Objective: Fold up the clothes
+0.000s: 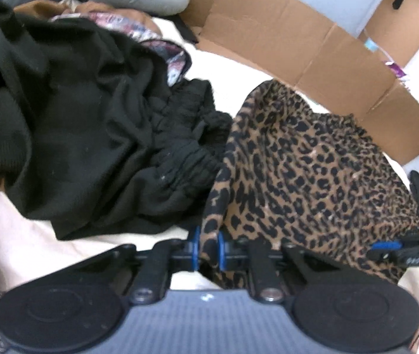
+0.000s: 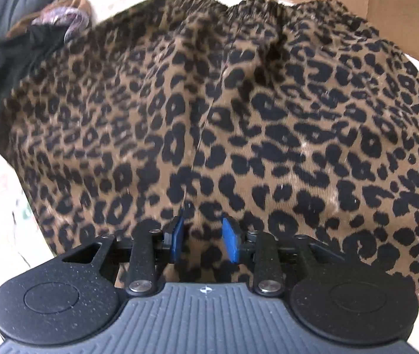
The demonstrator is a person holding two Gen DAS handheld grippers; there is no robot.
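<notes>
Left wrist view: the left gripper (image 1: 208,249) has its jaws pinched tight on an edge of the leopard-print garment (image 1: 306,171), which lies beside a black clothes pile (image 1: 85,129).

Right wrist view: the right gripper (image 2: 203,240) has its jaws partly apart around a fold of the leopard-print garment (image 2: 224,112); whether they grip it is unclear.

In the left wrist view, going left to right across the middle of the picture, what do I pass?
Black clothes pile → leopard-print garment, its near edge pinched in the left gripper → brown cardboard flaps behind it → the right gripper at the far right edge, low in the frame.
</notes>
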